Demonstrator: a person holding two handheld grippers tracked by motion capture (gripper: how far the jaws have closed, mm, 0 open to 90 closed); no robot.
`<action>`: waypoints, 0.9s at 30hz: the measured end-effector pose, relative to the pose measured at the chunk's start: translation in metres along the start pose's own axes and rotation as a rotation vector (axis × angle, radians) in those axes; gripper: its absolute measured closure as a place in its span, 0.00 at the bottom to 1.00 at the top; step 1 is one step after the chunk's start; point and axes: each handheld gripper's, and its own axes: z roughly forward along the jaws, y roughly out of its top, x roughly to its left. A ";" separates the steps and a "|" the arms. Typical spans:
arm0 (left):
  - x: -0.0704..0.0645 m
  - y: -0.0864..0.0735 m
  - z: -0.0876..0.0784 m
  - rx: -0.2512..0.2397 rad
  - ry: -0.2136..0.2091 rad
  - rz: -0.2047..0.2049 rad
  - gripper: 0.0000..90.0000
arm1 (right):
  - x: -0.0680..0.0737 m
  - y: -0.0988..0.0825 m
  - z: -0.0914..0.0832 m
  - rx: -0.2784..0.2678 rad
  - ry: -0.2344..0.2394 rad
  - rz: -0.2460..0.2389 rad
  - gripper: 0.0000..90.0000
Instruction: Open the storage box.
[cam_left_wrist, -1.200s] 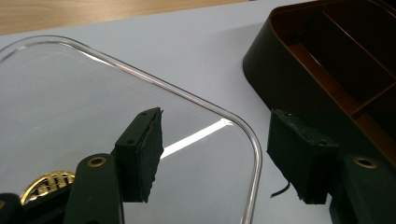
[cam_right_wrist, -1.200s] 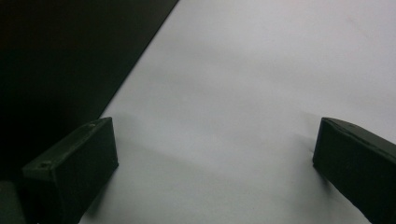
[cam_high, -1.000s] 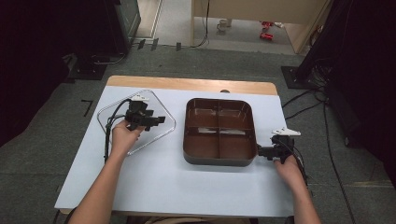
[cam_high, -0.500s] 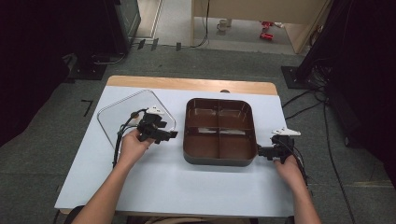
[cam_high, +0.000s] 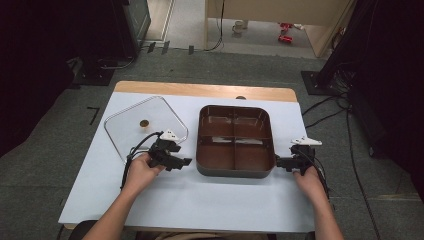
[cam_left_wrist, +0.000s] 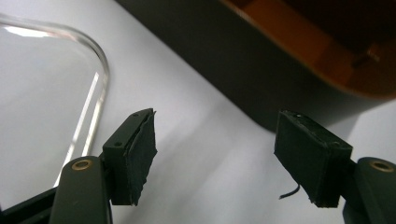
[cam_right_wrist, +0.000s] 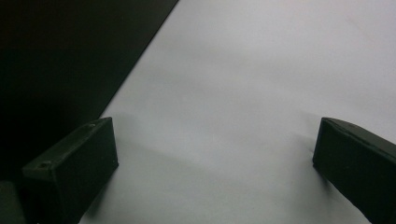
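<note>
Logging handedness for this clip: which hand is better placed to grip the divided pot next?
Right, probably: its tool sits open at the pot's right edge. The left tool, also open, points at the left side with a gap between.

The high view is soft and low in detail, its white tabletop (cam_high: 200, 200) evenly lit from above while the floor around it falls into deep shadow. The left gripper view is blurred close up — a bright glare line runs along the clear lid's (cam_left_wrist: 100, 70) rim. The right gripper view is dim and hazy, one corner nearly black.
</note>
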 end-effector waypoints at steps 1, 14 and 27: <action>0.000 -0.002 0.001 0.010 -0.005 -0.005 0.33 | 0.000 0.000 0.000 0.000 0.000 0.000 0.00; -0.002 -0.017 0.009 0.016 -0.035 0.022 0.25 | 0.000 0.000 0.000 0.000 0.000 0.000 0.00; -0.012 -0.031 0.011 -0.057 0.036 0.124 0.24 | 0.000 0.000 0.000 0.000 0.000 0.000 0.00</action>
